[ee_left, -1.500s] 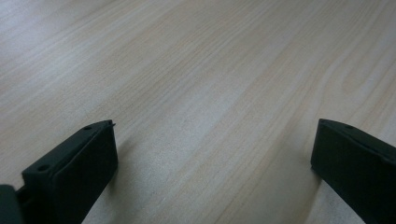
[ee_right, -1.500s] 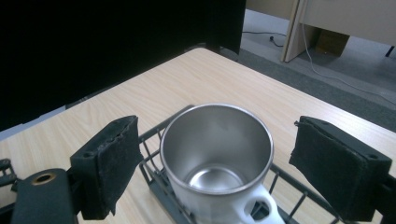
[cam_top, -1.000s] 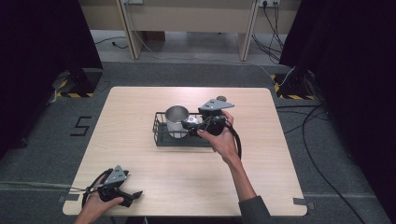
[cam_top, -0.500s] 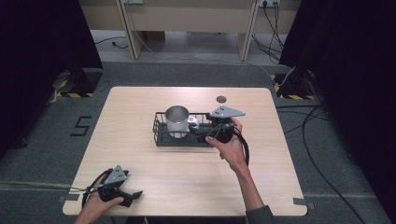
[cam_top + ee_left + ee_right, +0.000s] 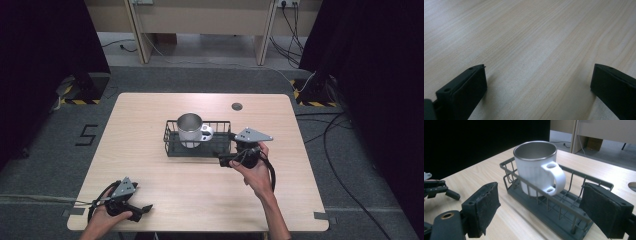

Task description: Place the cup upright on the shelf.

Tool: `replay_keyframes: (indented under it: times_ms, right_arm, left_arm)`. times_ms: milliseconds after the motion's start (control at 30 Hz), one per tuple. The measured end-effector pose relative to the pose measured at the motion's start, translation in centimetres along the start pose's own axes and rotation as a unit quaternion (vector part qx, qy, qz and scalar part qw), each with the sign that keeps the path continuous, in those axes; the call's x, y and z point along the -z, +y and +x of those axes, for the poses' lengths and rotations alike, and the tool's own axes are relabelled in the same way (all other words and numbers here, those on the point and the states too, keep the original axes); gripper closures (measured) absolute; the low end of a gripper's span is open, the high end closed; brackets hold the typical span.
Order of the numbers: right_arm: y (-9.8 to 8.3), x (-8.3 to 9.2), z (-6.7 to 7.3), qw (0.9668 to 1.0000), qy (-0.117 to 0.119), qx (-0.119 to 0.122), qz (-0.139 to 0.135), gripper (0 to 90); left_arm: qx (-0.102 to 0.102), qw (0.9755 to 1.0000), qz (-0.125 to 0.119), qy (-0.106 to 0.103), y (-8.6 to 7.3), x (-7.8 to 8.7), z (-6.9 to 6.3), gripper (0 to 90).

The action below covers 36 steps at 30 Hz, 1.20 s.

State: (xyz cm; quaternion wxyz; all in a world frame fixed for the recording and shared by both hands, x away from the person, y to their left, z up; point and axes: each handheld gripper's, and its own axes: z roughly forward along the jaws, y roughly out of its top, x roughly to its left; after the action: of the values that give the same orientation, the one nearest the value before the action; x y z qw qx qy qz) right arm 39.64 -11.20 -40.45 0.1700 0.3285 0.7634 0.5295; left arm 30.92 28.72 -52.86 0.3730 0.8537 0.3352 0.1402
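Mug (image 5: pixel 535 167) upright inside the wire basket (image 5: pixel 172 149), towards the basket's left end, handle turned to the basket's open right half. Nothing grips it. By the look of it, the placing is done, and what's left for you is little more than clearing off.

Your right hand-held gripper (image 5: pixel 222 160) sits just off the basket's front right corner, level with the rim and pointing back at the mug. Its jaws stand apart with nothing between the pads; from its own camera you look straight through the gap at the basket wall and the white handle. The gap seems modest rather than wide, though that close-up view makes it hard to judge.

Your left hand-held gripper (image 5: pixel 145 207) rests well away from the basket, down at the near left edge of the worktop (image 5: pixel 200 190), jaws spread and empty, bare wood grain between them.

Round the basket there's little to trouble you: a small dark round disc (image 5: pixel 237 106) lies beyond the basket's far right corner, well apart from it. The one thing close enough to catch is the basket's own wire rim beside your right jaws, so mind that if you swing across. The mug handle rises above the front wires too.
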Motion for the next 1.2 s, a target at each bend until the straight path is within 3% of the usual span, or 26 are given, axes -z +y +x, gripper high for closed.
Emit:
replay_keyframes:
  times_ms: [867,1200]
  right_arm:
    - [-4.4,1.5,2.2,1.0,0.004,-0.001,-0.002,15.2]
    - [-5.2,1.7,2.6,1.0,0.005,-0.005,0.006,15.2]
  left_arm:
    - [0.001,1.0,0.0,0.0,0.0,0.0,0.0,0.0]
    - [0.001,1.0,0.0,0.0,0.0,0.0,0.0,0.0]
